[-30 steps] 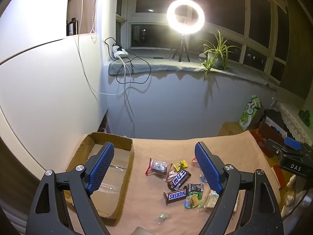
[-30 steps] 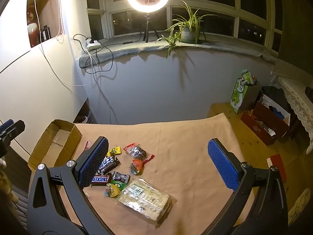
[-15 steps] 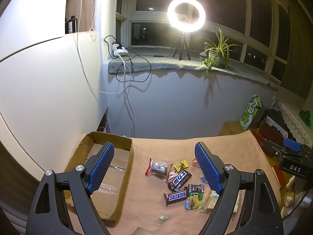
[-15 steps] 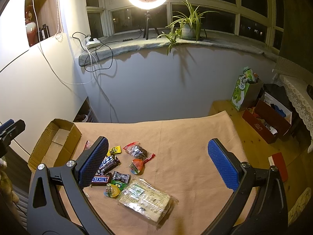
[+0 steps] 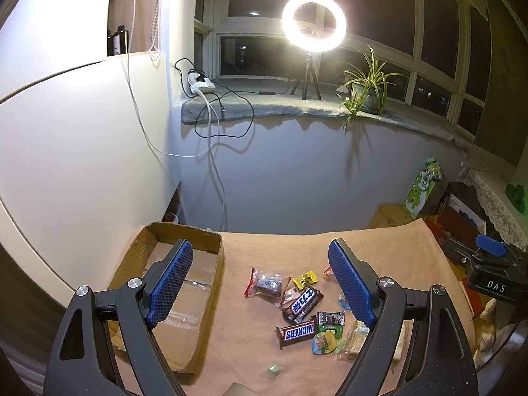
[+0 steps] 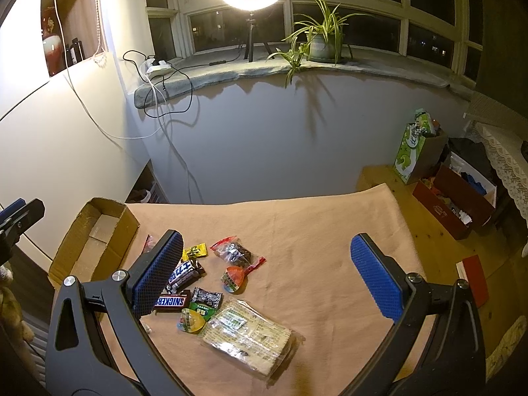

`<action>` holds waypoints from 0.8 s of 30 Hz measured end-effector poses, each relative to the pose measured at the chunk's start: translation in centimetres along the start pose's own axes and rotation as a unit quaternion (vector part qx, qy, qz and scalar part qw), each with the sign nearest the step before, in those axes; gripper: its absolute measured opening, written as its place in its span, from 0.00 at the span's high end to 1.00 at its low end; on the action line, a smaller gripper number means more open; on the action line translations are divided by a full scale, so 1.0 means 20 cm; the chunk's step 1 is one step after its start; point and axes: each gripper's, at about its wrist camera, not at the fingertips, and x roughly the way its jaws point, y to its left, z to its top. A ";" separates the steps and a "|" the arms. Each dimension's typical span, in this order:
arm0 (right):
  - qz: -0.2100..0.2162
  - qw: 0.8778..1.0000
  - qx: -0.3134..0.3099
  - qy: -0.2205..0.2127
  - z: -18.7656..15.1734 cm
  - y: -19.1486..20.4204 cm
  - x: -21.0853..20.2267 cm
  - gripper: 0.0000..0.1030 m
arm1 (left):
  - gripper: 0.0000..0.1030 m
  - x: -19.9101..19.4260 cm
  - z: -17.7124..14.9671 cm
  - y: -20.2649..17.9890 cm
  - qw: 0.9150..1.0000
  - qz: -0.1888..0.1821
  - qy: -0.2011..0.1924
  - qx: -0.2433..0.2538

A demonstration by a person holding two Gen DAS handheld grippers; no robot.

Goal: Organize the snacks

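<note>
Several snacks lie in a loose pile on the tan cloth: a Snickers bar, a dark chocolate bar, a clear bag of dark sweets, a yellow sachet and a large clear cracker pack. An empty cardboard box stands left of the pile. My left gripper is open, held above the pile and box edge. My right gripper is open above the pile's right side. Neither holds anything.
The cloth-covered table ends at a grey wall behind. A ring light and a potted plant stand on the windowsill. Bags and a red box sit on the floor at the right. A small wrapper lies near the front edge.
Both views have drifted very slightly; the snacks and the box have not moved. Both grippers stay open.
</note>
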 end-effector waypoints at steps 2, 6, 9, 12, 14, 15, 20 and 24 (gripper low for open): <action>0.000 1.000 0.001 0.001 0.00 0.00 0.00 0.00 | 0.17 0.00 0.00 0.00 1.000 0.000 0.000 0.000; 0.000 1.000 0.001 0.003 0.00 0.00 0.00 0.00 | 0.17 0.01 0.00 0.00 1.000 0.000 0.001 -0.001; 0.000 1.000 0.002 0.003 0.00 0.00 0.00 0.00 | 0.17 0.02 -0.01 0.00 1.000 0.000 0.002 -0.001; 0.001 1.000 0.002 0.003 0.01 0.00 0.00 0.00 | 0.17 0.02 -0.01 0.00 1.000 0.001 0.002 -0.001; 0.001 1.000 0.001 0.003 0.01 0.00 0.00 0.00 | 0.17 0.02 -0.01 0.00 1.000 0.000 0.002 -0.001; 0.000 1.000 0.002 0.003 0.01 0.00 0.00 0.00 | 0.17 0.02 -0.01 0.00 1.000 0.001 0.002 -0.001; 0.001 1.000 0.002 0.005 0.01 0.00 0.01 0.00 | 0.17 0.02 0.00 0.00 1.000 0.000 0.003 -0.001; 0.001 1.000 0.002 0.005 0.01 0.00 0.01 0.00 | 0.17 0.04 -0.02 -0.01 1.000 0.000 0.004 0.000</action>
